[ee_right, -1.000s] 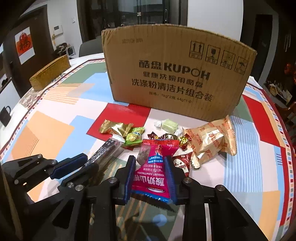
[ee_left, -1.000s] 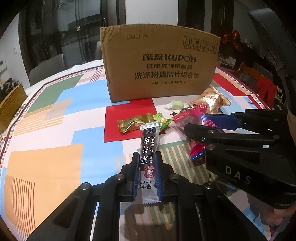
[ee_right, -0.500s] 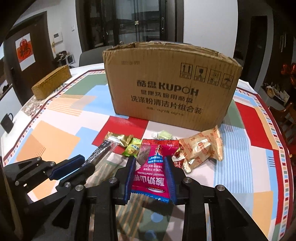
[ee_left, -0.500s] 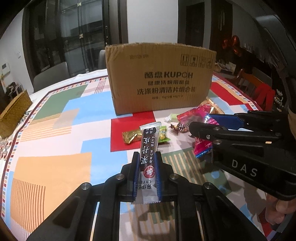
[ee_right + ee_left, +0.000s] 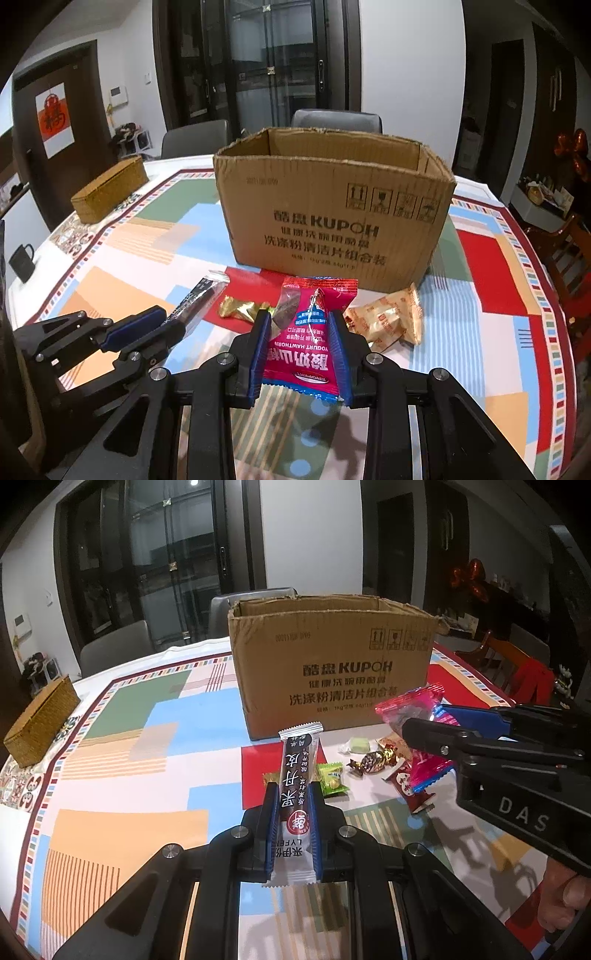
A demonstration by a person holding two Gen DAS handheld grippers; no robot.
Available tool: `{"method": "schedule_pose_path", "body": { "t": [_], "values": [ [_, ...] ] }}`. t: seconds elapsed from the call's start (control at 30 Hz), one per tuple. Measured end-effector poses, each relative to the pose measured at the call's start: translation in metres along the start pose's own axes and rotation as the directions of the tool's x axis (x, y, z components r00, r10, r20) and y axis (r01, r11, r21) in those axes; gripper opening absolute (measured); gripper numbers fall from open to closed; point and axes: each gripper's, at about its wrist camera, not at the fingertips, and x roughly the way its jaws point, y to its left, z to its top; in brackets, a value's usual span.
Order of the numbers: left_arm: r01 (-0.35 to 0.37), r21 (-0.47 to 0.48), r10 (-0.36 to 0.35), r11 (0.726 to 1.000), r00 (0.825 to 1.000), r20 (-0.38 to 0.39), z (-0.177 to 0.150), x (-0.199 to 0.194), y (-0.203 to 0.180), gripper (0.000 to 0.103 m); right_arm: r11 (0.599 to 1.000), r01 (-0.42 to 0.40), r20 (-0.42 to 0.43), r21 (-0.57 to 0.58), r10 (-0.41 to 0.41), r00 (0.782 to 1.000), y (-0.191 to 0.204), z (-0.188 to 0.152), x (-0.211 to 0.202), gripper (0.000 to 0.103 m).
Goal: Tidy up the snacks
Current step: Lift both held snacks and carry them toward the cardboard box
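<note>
Left tool [image 5: 291, 805] clamped on a dark fruit bar [image 5: 295, 794]; right tool [image 5: 301, 332] clamped on a red hawthorn packet [image 5: 308, 332], both held above the table [image 5: 480, 258]. Carry each over the open cardboard box [image 5: 332, 206] rim before releasing. Patterned cloth; dim dining room.

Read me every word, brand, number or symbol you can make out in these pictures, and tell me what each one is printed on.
"酷盘 KUPOH": brown cardboard box, front wall.
Four handling symbols: same wall, upper right.
Box's smaller lines and faint stamped number: too blurred to read.
"YOGURT HAWTHORN": red triangular snack packet in the right hand-held gripper.
"果丹皮", "LYFEN": dark snack bar in the left hand-held gripper.
"DAS": right hand-held gripper's body, left wrist view.
Loose candy wrappers: unreadable.
</note>
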Motion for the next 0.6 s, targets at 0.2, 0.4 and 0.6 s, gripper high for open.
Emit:
{"method": "schedule_pose_path", "body": {
  "t": [0.2,0.4,0.6],
  "values": [
    [-0.008,0.004,0.008,1.000,1.000,0.022,0.010,-0.009,-0.002,0.016,1.000,0.006,0.030,0.011,-0.006,1.000,-0.003,0.008,-0.010,0.033],
    [-0.016,0.004,0.016,1.000,0.999,0.045,0.022,-0.015,0.000,0.016,1.000,0.010,0.060,0.015,-0.011,0.998,-0.006,0.016,-0.020,0.033],
    [-0.023,0.003,0.023,1.000,0.997,0.075,0.037,-0.022,0.002,0.016,1.000,0.017,0.095,0.017,-0.019,0.995,-0.007,0.027,-0.030,0.033]
  ]
}}
